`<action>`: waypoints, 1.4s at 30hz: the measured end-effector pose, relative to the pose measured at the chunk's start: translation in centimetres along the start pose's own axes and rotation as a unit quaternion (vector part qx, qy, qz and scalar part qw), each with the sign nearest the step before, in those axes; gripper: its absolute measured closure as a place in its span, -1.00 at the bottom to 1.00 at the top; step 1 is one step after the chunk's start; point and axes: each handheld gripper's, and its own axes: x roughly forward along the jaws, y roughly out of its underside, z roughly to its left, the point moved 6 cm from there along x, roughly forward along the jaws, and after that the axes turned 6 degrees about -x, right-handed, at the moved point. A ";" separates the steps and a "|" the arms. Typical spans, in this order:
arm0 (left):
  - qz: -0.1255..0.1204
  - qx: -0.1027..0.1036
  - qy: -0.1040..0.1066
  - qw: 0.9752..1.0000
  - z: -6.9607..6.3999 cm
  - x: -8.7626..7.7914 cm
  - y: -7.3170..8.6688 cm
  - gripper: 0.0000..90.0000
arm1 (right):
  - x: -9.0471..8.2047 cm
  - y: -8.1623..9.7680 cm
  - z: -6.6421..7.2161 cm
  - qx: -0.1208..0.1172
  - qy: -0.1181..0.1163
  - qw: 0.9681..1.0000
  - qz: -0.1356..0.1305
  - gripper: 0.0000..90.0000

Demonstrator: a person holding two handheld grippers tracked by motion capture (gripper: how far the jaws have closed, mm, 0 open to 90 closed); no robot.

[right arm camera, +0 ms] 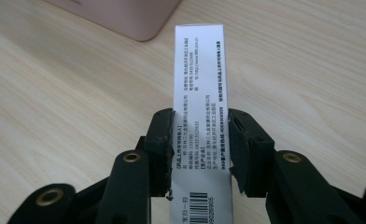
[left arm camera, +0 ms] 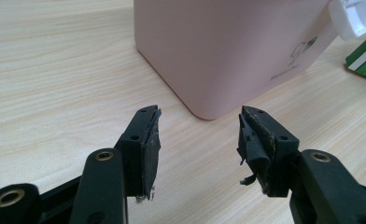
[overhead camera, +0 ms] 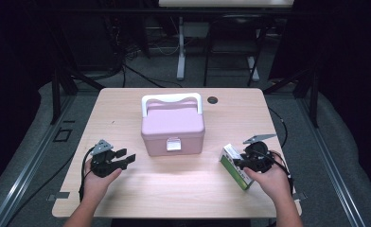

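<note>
A pink storage case (overhead camera: 172, 125) with a white handle (overhead camera: 172, 98) and a white front latch (overhead camera: 173, 144) stands closed in the middle of the wooden table (overhead camera: 122, 104). My right gripper (overhead camera: 238, 163) is at the case's front right, shut on a narrow green and white medicine box (overhead camera: 234, 166). In the right gripper view both pads press the printed white sides of the medicine box (right arm camera: 200, 88), just above the tabletop. My left gripper (overhead camera: 127, 157) rests open at the case's front left. Between its spread jaws (left arm camera: 199, 135) is nothing, with the case's corner (left arm camera: 228, 46) just ahead.
A dark cable grommet (overhead camera: 213, 100) sits in the table behind the case. Bare tabletop lies in front of the case between my hands. Beyond the table are desk legs (overhead camera: 181, 47) and cables on a grey floor.
</note>
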 end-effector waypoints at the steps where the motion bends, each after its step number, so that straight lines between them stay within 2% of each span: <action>1: 0.000 0.000 0.000 1.000 0.0 0.0 0.0 0.07 | -0.1 0.1 -0.4 0.004 0.005 1.000 -0.001 0.38; 8: 0.001 0.000 0.001 1.000 0.0 0.0 0.0 0.07 | -0.6 0.9 -2.3 0.022 0.029 0.999 0.002 0.38; 17: 0.001 -0.001 0.002 1.000 0.0 0.0 0.0 0.06 | -0.6 1.0 -2.5 0.032 0.023 0.999 -0.001 0.36; 18: -0.001 -0.004 0.006 1.000 0.0 -0.1 -0.1 0.07 | -0.9 0.8 -2.5 0.029 0.023 0.999 -0.012 0.32; 19: -0.001 -0.004 0.006 1.000 0.0 -0.1 -0.1 0.07 | -0.9 0.8 -2.5 0.029 0.023 0.999 -0.012 0.32; 20: -0.001 -0.007 0.005 1.000 0.1 -0.2 -0.2 0.07 | -1.5 0.3 -2.4 0.034 0.026 0.999 -0.031 0.31; 21: -0.001 -0.007 0.005 1.000 0.1 -0.2 -0.2 0.07 | -1.5 0.3 -2.4 0.034 0.026 0.999 -0.031 0.31; 22: -0.002 -0.010 0.007 1.000 0.3 -0.3 -0.4 0.08 | -2.2 -0.2 -2.2 0.030 0.034 0.998 -0.047 0.31; 24: -0.008 -0.016 0.006 1.000 0.4 -0.2 -0.6 0.09 | -2.6 -0.6 -2.0 0.028 0.038 0.997 -0.056 0.31; 25: -0.008 -0.028 0.009 1.000 0.6 -0.2 -0.9 0.11 | -3.1 -1.3 -1.4 0.018 0.036 0.997 -0.070 0.33; 27: -0.013 -0.032 0.010 0.999 0.7 -0.1 -1.5 0.13 | -3.3 -2.2 -0.9 0.010 0.033 0.996 -0.085 0.39; 29: -0.014 -0.032 0.010 0.999 0.6 -0.2 -1.9 0.19 | -3.1 -3.0 -0.6 0.004 0.030 0.995 -0.091 0.45; 30: -0.018 -0.032 0.016 0.999 0.5 -0.2 -2.5 0.26 | -2.9 -3.4 -0.6 0.003 0.028 0.995 -0.092 0.50; 33: -0.021 -0.027 0.013 0.999 0.4 0.0 -3.2 0.39 | -2.2 -4.1 -0.5 0.009 0.019 0.995 -0.094 0.57; 37: -0.018 -0.023 0.014 0.999 0.4 0.6 -4.3 0.55 | 0.0 -5.6 0.5 -0.002 0.013 0.996 -0.092 0.67; 39: -0.013 -0.028 0.018 0.999 0.5 0.9 -4.5 0.60 | 0.8 -6.2 0.9 -0.008 0.013 0.996 -0.092 0.71; 42: -0.008 -0.024 0.016 1.000 0.4 1.5 -4.8 0.67 | 2.3 -6.8 1.3 -0.011 0.012 0.996 -0.091 0.74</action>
